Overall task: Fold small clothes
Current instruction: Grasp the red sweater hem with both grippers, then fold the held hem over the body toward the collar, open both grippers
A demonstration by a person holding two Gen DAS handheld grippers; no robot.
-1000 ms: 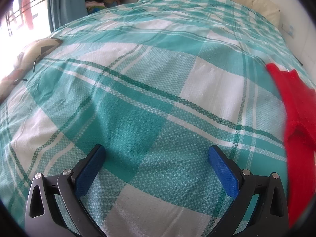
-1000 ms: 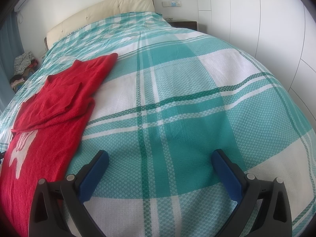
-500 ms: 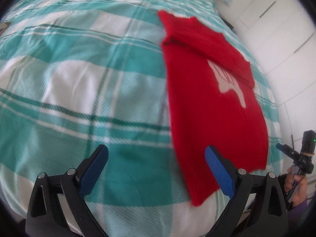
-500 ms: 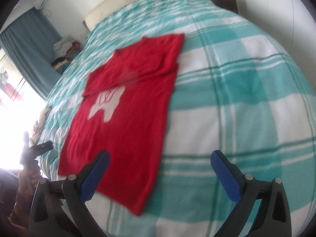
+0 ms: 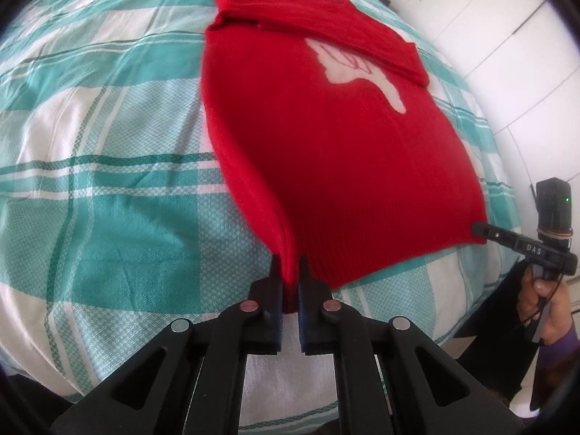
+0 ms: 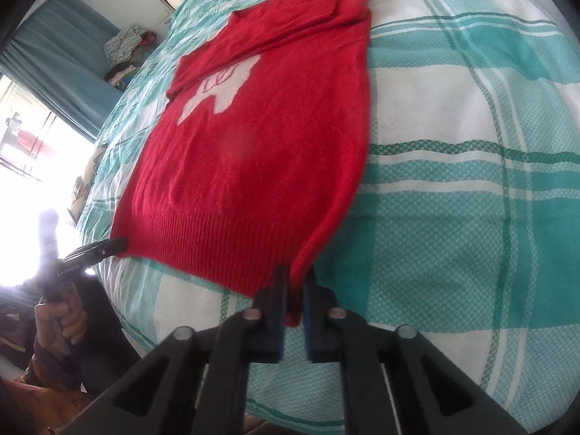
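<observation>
Red sweater (image 5: 326,137) flat on checked bedspread (image 5: 108,181), frame centre, sleeves already folded across top; hem corners pinched in just-closed left gripper (image 5: 289,272) and right gripper (image 6: 295,286); lift both evenly, keep hem taut, fold toward collar.

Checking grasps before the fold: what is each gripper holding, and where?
Both hold the red knitted sweater by its ribbed hem: left gripper at one bottom corner, right gripper at the other.
</observation>
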